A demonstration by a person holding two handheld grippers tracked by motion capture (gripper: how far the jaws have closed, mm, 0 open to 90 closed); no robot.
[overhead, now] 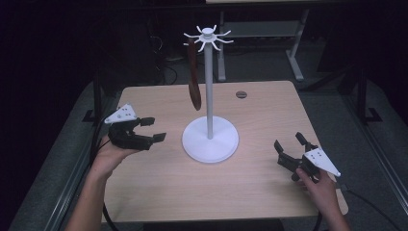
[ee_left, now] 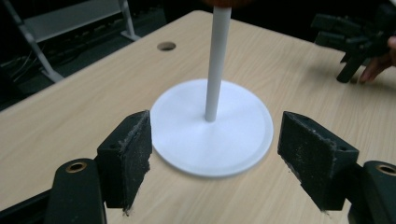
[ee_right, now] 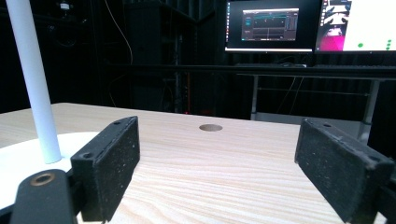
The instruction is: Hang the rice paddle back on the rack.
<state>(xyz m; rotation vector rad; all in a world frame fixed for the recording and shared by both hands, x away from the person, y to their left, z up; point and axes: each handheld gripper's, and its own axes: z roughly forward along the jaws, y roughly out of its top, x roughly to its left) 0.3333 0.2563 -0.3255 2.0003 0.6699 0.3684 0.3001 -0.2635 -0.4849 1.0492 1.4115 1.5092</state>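
stand: a white stand (overhead: 210, 137) sits mid-table on a broad round base, likely so the tall pole stays upright under hanging weight.
hooks: a ring of small white hooks (overhead: 208, 36) crowns the pole, high enough for long things to dangle free.
strap: a dark brown strap (overhead: 193, 77) hangs from a hook on the left side, its lower end clear of the table (overhead: 159, 187).
left gripper: the left gripper (overhead: 150, 129) hovers just left of the base, jaws spread wide and holding nothing, aimed at the pole.
right gripper: the right gripper (overhead: 289, 143) rests low near the table's right edge, well apart from the stand, jaws wide and unloaded.
judgement: both hands look parked, the strap seemingly already hung.
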